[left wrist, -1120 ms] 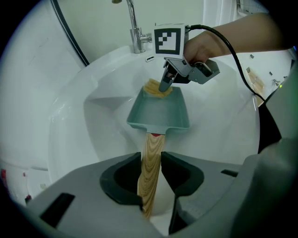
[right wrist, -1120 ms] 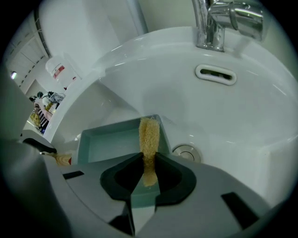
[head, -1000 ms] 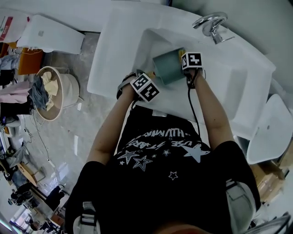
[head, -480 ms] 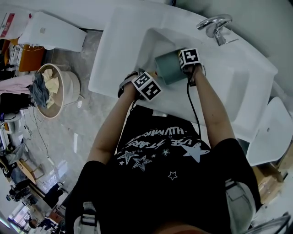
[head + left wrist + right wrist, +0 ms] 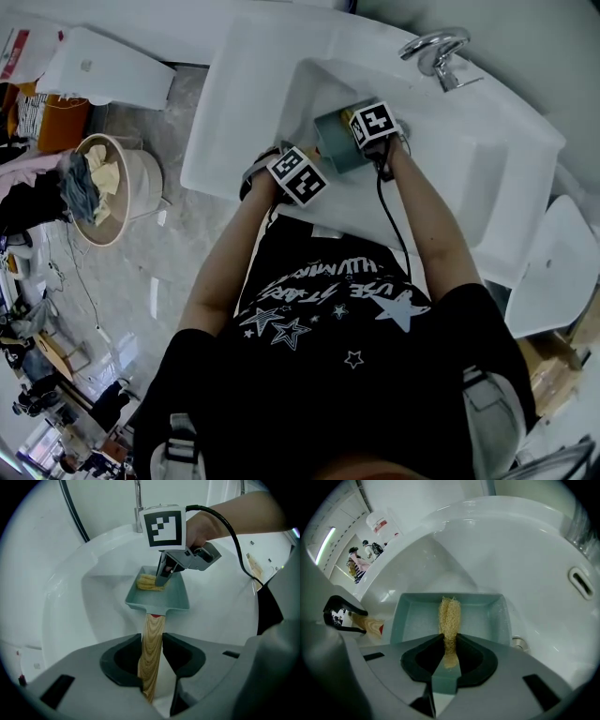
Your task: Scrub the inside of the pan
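White basin unit [image 5: 244,112] fills top centre, chrome tap [image 5: 433,52] top right. Grey-green wall [image 5: 534,47] behind. Grey marbled floor [image 5: 122,281] at left w/ round beige bin [image 5: 141,183] of cloths, orange box [image 5: 61,127] at left edge. White slanted panel [image 5: 103,66] upper left.

A black short-sleeved T-shirt [image 5: 337,328] bears white stars and lettering, with grey straps [image 5: 176,455] at the shoulders. The left gripper [image 5: 152,660] and right gripper [image 5: 449,651] have grey bodies, black pads [image 5: 119,660] and white marker cubes [image 5: 298,176]. A black cable [image 5: 392,220] runs from the right one.
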